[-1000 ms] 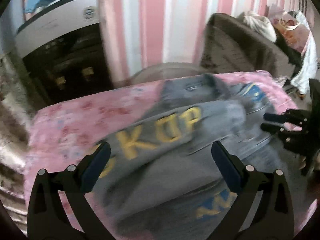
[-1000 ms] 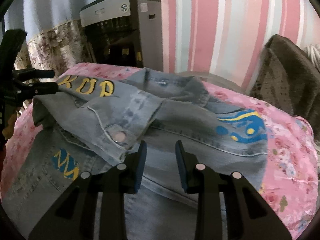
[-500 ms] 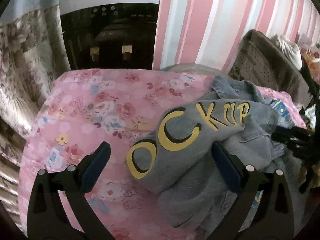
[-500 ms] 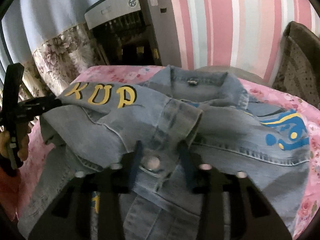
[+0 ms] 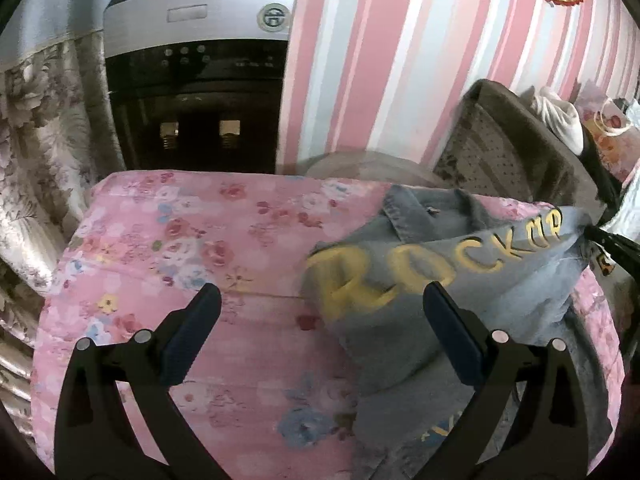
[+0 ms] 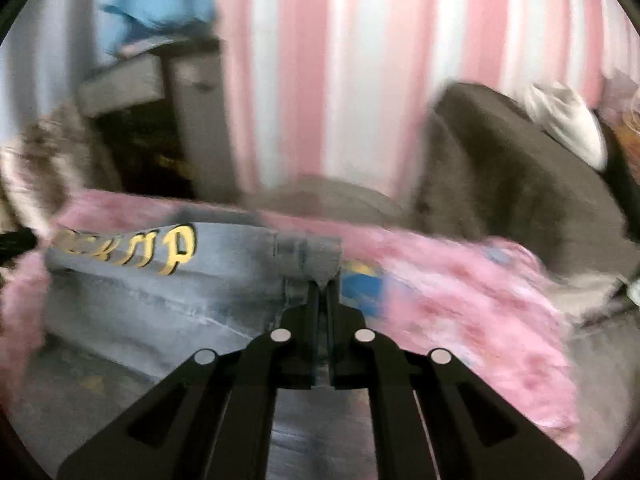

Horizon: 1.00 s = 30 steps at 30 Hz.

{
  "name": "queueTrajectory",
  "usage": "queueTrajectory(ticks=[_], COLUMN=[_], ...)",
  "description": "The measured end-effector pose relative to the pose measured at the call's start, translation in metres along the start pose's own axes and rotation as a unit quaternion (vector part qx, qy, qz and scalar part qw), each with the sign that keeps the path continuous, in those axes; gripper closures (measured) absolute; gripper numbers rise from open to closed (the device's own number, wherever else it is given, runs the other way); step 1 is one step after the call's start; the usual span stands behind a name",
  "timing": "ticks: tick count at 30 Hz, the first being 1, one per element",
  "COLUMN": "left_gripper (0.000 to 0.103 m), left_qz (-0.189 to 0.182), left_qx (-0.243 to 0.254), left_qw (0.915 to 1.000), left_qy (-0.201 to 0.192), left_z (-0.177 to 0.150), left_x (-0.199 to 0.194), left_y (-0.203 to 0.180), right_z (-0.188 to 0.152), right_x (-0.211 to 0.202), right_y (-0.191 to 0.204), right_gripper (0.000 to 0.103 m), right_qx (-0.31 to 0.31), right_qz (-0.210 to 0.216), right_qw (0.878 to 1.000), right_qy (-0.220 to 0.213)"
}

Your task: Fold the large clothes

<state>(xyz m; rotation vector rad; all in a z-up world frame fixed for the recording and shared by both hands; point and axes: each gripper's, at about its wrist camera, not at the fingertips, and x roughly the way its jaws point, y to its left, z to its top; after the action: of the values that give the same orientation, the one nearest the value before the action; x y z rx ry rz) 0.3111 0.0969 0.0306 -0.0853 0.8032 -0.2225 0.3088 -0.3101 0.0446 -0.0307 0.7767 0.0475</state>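
Denim jacket (image 6: pixel 160 280): sleeve cuff (image 6: pixel 310 258) pinched in right gripper (image 6: pixel 320 300), jaws fully closed on it, sleeve stretched leftward from them. Left gripper (image 5: pixel 320 320) wide open, empty, over the pink floral cover (image 5: pixel 180 240); jacket lies to its right, nearer the right hand.

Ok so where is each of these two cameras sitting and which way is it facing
Left wrist: rides the left gripper, angled down along its open fingers at the pink floral cover, the denim jacket and the water dispenser; the right gripper shows at the right edge.
Right wrist: rides the right gripper, angled down along fingers shut on the jacket's cuff; blurred.
Shared: jacket with yellow lettering, cover, dispenser, striped wall, brown chair.
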Motion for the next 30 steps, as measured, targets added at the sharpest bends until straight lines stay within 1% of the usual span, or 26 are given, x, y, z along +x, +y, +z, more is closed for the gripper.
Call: queueTrajectory(ticks=[1, 3, 5, 6, 7, 9, 10, 11, 12, 13, 15, 17, 19, 21, 22, 23, 25, 27, 28, 30], left_gripper=[0.003, 0.003, 0.003, 0.003, 0.003, 0.003, 0.007, 0.019, 0.029, 0.041, 0.054, 0.075, 0.08, 0.082, 0.082, 0.082, 0.081, 0.077, 0.074, 0.064], left_qz=[-0.002, -0.007, -0.017, -0.021, -0.022, -0.014, -0.01, -0.012, -0.029, -0.037, -0.036, -0.039, -0.061, -0.065, -0.059, -0.052, -0.046, -0.047, -0.043, -0.034], left_qx=[0.003, 0.007, 0.013, 0.016, 0.021, 0.036, 0.046, 0.05, 0.051, 0.049, 0.049, 0.044, 0.012, -0.007, -0.008, -0.002, 0.007, 0.009, 0.013, 0.015], left_qw=[1.0, 0.9999, 0.9995, 0.9993, 0.9991, 0.9988, 0.9985, 0.9983, 0.9974, 0.9966, 0.996, 0.9963, 0.9967, 0.9968, 0.9973, 0.9977, 0.9977, 0.9974, 0.9975, 0.9978], left_qy=[0.005, 0.013, 0.022, 0.025, 0.029, 0.03, 0.027, 0.028, 0.04, 0.054, 0.064, 0.063, 0.051, 0.045, 0.043, 0.044, 0.049, 0.055, 0.055, 0.054], left_z=[-0.001, -0.003, -0.005, -0.006, -0.007, -0.007, -0.005, -0.003, -0.001, 0.001, 0.004, 0.009, 0.019, 0.026, 0.028, 0.028, 0.026, 0.022, 0.018, 0.014], left_x=[0.004, 0.01, 0.017, 0.02, 0.025, 0.032, 0.036, 0.04, 0.048, 0.055, 0.067, 0.073, 0.073, 0.076, 0.08, 0.084, 0.093, 0.098, 0.098, 0.092], left_y=[-0.004, -0.01, -0.018, -0.022, -0.028, -0.038, -0.043, -0.045, -0.047, -0.048, -0.048, -0.044, -0.034, -0.026, -0.024, -0.024, -0.023, -0.02, -0.019, -0.017], right_z=[-0.006, -0.017, -0.028, -0.031, -0.032, -0.033, -0.032, -0.032, -0.032, -0.033, -0.034, -0.035, -0.032, -0.027, -0.024, -0.021, -0.019, -0.022, -0.024, -0.031], right_x=[0.012, 0.028, 0.039, 0.042, 0.043, 0.044, 0.042, 0.042, 0.04, 0.039, 0.033, 0.025, 0.019, 0.015, 0.015, 0.02, 0.034, 0.059, 0.067, 0.08], right_y=[-0.014, -0.017, -0.008, -0.004, -0.002, -0.002, -0.005, -0.007, -0.009, -0.011, -0.014, -0.011, -0.007, -0.003, -0.002, -0.001, -0.004, -0.01, -0.012, -0.02], right_gripper=[0.1, 0.1, 0.1, 0.1, 0.1, 0.1, 0.1, 0.1, 0.1, 0.1, 0.1, 0.1, 0.1, 0.1, 0.1, 0.1, 0.1, 0.099, 0.097, 0.095], right_qx=[0.02, 0.012, -0.018, -0.023, -0.023, -0.019, -0.016, -0.013, -0.009, -0.004, 0.006, 0.004, 0.0, -0.005, -0.002, 0.002, 0.013, 0.028, 0.036, 0.056], right_qz=[0.004, -0.015, -0.034, -0.039, -0.04, -0.035, -0.033, -0.031, -0.027, -0.022, -0.009, -0.003, 0.005, 0.011, 0.015, 0.017, 0.019, 0.025, 0.029, 0.031], right_qw=[0.999, 0.998, 0.997, 0.997, 0.997, 0.998, 0.998, 0.998, 0.998, 0.999, 0.999, 1.0, 1.0, 1.0, 1.0, 1.0, 1.0, 0.999, 0.998, 0.995], right_qy=[0.031, 0.058, 0.063, 0.063, 0.061, 0.057, 0.052, 0.05, 0.049, 0.048, 0.041, 0.027, 0.006, -0.018, -0.024, -0.021, -0.001, 0.037, 0.051, 0.08])
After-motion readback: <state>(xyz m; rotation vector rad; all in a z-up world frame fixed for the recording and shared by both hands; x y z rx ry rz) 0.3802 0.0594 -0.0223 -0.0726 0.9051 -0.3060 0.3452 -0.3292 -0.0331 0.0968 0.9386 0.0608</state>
